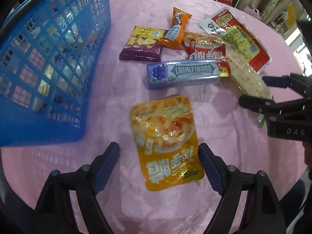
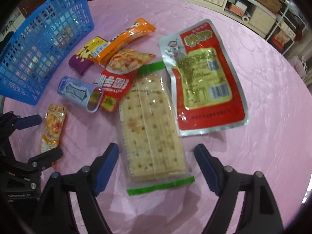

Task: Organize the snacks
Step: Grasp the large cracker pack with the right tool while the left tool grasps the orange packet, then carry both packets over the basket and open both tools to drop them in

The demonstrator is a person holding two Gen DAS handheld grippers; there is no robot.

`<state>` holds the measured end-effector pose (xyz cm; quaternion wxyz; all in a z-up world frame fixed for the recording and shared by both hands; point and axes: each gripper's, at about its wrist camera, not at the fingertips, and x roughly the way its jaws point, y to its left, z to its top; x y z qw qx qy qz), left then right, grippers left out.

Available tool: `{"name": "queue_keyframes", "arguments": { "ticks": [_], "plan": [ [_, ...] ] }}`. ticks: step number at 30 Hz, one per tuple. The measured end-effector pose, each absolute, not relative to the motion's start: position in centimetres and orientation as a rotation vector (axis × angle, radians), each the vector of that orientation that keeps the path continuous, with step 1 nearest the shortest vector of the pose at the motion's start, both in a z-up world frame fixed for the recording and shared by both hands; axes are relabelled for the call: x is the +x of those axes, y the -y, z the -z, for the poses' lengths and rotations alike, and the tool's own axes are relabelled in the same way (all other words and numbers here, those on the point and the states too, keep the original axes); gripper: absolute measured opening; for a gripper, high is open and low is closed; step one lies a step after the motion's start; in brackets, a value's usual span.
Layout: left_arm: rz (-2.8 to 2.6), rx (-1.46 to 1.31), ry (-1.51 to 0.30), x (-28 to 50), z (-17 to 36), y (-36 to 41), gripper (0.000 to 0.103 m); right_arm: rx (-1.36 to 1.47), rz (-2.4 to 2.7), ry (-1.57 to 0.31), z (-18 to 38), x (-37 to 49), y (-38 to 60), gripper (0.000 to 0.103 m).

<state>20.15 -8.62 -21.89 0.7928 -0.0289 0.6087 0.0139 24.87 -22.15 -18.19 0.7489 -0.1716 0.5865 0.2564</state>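
My left gripper (image 1: 159, 156) is open, its blue-padded fingers on either side of a yellow snack pouch (image 1: 165, 140) that lies flat on the pink cloth. My right gripper (image 2: 156, 156) is open around the near end of a clear cracker pack (image 2: 152, 128) with green ends. The pouch also shows in the right wrist view (image 2: 52, 126), between the left gripper's fingers. The right gripper shows in the left wrist view (image 1: 253, 90) beside the cracker pack (image 1: 247, 78). A blue mesh basket (image 1: 48, 58) stands at the left, also in the right wrist view (image 2: 42, 52).
Other snacks lie in a loose pile: a Doublemint gum pack (image 1: 183, 74), a purple chip bag (image 1: 142, 44), an orange bar (image 1: 178, 27), a red noodle snack pouch (image 2: 115, 80) and a large red-and-silver pouch (image 2: 204, 78). Shelves and boxes stand beyond the round table's edge.
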Motion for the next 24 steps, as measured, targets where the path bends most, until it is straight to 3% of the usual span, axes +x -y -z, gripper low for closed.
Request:
{"name": "queue_keyframes", "arguments": {
  "ticks": [3,7,9,10,16,24],
  "plan": [
    [-0.052,-0.069,-1.31,20.1,22.1,8.5,0.084,-0.385,-0.565,-1.27,18.4,24.7,21.2,0.083],
    [-0.067,-0.076,-1.317,20.7,22.6,9.3,0.082,-0.373,-0.575,-1.244,17.8,23.4,21.1,0.06],
    [-0.06,-0.076,-1.306,21.1,22.4,9.1,0.063,-0.374,-0.58,-1.245,17.8,22.9,21.2,0.06],
    [-0.054,-0.077,-1.302,21.0,21.7,9.2,0.046,-0.379,-0.577,-1.239,17.6,22.4,21.5,0.06],
    [0.039,-0.161,-1.299,19.7,21.4,8.8,0.013,-0.318,-0.55,-1.24,17.1,19.6,22.6,0.059],
    [0.117,-0.134,-1.249,18.3,19.7,10.9,0.01,-0.219,-0.502,-1.232,14.9,16.8,24.6,0.059]
  ]
}}
